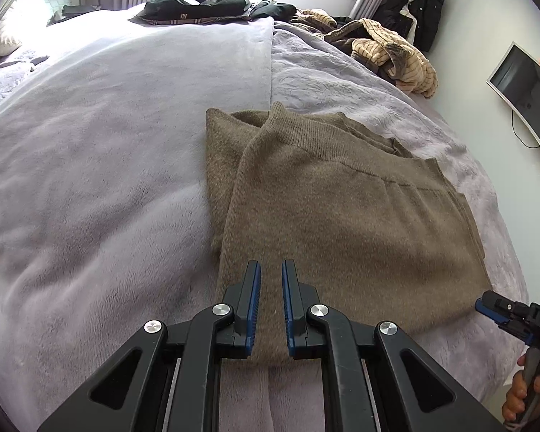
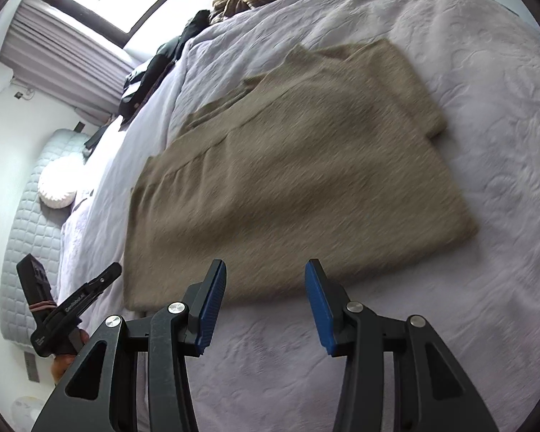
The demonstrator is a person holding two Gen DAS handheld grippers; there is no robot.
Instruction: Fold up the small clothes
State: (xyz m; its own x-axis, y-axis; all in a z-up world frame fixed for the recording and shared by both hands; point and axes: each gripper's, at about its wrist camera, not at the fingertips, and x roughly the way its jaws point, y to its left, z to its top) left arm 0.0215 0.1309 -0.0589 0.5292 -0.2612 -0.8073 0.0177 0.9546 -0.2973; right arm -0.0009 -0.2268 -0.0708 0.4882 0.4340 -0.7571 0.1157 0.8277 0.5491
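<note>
A tan knit garment [image 1: 342, 223] lies folded flat on the lilac bed cover [image 1: 90, 165], a ribbed cuff folded across its top. My left gripper [image 1: 271, 270] hovers over the garment's near left corner, its jaws a narrow gap apart and empty. My right gripper [image 2: 265, 270] is wide open and empty, just short of the garment's [image 2: 291, 165] near edge. The right gripper also shows at the right edge of the left wrist view [image 1: 486, 306]. The left gripper shows at the lower left of the right wrist view [image 2: 117, 268].
A heap of striped beige clothes [image 1: 396, 54] and dark clothes [image 1: 205, 7] lie at the far side of the bed. A round white cushion [image 2: 57, 187] sits by the quilted headboard [image 2: 25, 237]. A monitor [image 1: 522, 90] hangs on the right wall.
</note>
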